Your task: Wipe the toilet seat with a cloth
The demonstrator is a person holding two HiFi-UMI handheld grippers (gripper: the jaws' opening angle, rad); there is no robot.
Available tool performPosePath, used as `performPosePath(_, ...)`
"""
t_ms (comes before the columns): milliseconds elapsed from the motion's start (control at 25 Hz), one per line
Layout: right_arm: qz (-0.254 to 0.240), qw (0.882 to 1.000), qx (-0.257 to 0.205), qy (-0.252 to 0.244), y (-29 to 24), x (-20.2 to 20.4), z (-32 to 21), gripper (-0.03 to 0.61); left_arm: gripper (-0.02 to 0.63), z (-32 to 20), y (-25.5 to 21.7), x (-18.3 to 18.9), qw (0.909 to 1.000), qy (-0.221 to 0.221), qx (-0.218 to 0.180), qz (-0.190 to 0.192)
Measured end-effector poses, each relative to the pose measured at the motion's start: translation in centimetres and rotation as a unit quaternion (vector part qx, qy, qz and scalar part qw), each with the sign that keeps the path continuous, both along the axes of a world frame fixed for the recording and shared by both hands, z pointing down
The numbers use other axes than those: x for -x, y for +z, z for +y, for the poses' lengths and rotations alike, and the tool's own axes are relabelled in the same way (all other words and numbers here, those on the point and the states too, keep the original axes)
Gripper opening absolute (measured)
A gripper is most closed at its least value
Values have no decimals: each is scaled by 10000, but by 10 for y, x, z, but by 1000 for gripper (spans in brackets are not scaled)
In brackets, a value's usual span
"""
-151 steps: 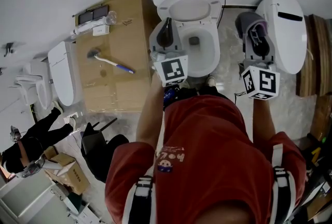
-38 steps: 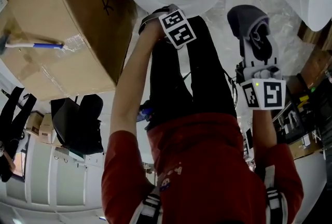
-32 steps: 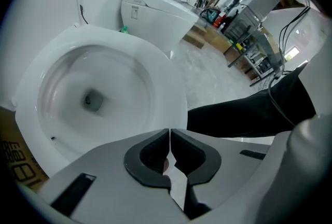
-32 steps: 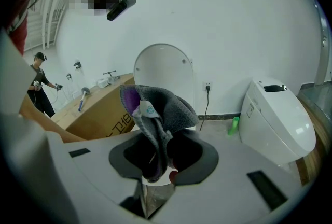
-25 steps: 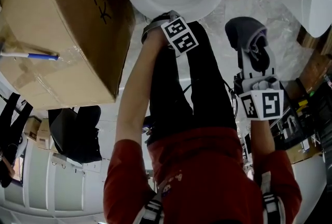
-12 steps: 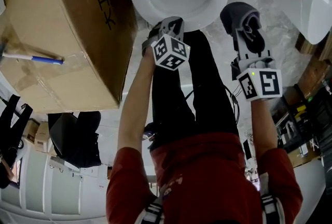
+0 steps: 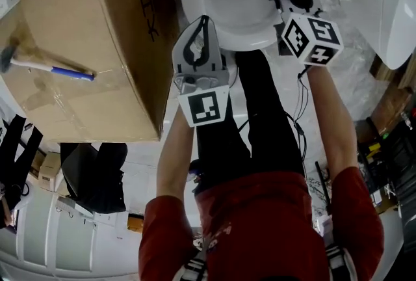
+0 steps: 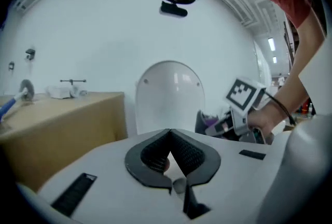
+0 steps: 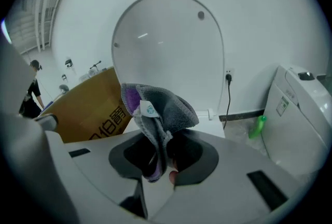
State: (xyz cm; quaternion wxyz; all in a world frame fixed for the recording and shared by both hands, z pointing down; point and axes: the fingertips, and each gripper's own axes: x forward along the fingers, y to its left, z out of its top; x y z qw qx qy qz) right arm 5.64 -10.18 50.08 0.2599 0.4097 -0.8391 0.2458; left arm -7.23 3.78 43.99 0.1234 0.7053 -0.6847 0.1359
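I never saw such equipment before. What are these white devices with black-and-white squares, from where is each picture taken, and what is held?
No robot here: a person holds a hand tool with a two-jaw claw in each hand. The cubes with square markers belong to those tools. The head view comes from a camera on the person's head, looking down; the other two cameras ride on the tools. The left claw is closed and empty. The right claw grips a grey cloth with purple inside, over the white toilet bowl, whose lid is raised. Beside stands a brown cardboard box with a blue-handled brush on top.
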Motion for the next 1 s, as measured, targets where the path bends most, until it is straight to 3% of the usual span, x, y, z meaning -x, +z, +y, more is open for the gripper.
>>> performPosePath(80,76,9995,299,84,27,14,-13,97,14,-6,-14,17,9983,-439,-335,173)
performPosePath(320,876,9943,580,168,86,35,-66,97,14,-20,-33,47,9950,-728,-670,140)
performPosePath(520,1663,9842,607,-87,114,46,-88,97,14,-15,-24,66,9958,-764,-506,79)
performPosePath(760,1768,9822,626,-90,118,58,-87,97,14,0,-13,85,9940,-990,-394,235)
performPosePath(1000,1879,9761,482,-981,121,106,-65,97,14,13,-5,90,9942,-1010,-243,269)
